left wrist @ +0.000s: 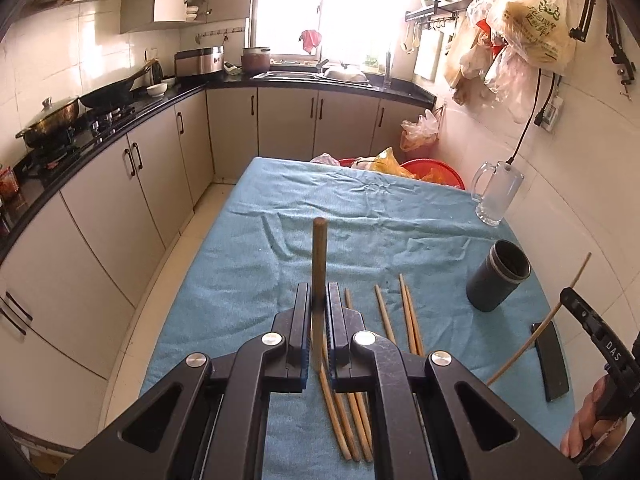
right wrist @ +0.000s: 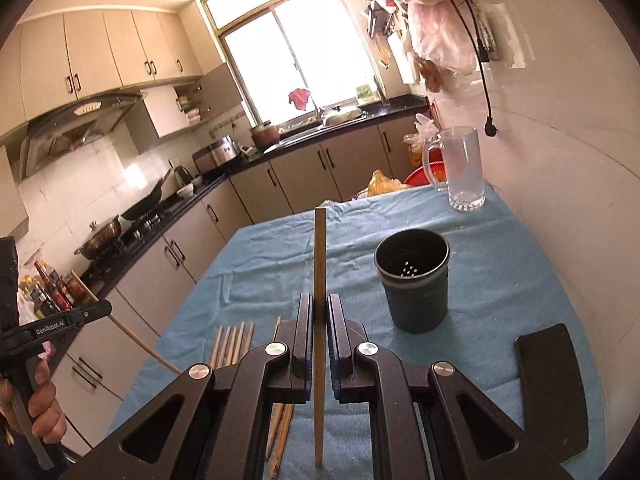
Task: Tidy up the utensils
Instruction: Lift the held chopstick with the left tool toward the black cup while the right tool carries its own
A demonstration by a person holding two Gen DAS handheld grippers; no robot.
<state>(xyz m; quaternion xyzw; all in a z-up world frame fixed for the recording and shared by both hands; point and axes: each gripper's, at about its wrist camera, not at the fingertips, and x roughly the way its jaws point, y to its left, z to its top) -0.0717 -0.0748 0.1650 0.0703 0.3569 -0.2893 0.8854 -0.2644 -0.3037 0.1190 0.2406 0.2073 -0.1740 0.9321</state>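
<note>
Clamping one slim, pale-wood chopstick apiece, left tongs (left wrist: 319,308) and right tongs (right wrist: 319,312) hold them upright.

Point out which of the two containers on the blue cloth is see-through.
The glass mug with a handle, at the table's far right corner by the wall. The dark cylindrical holder, nearer the tongs, is opaque.

Bright daylit, both views. Blown out to white at the window (left wrist: 320,4), with glare spilling onto the wall tiles (left wrist: 96,52) and haze across the hanging plastic bags (left wrist: 532,24). Soft, faint shadows in the folds of the blue cloth (left wrist: 360,240). Strongly bowed by fisheye toward the edges, dark vignette in the corners. Reasonably sharp throughout, slightly soft at the rim.
</note>
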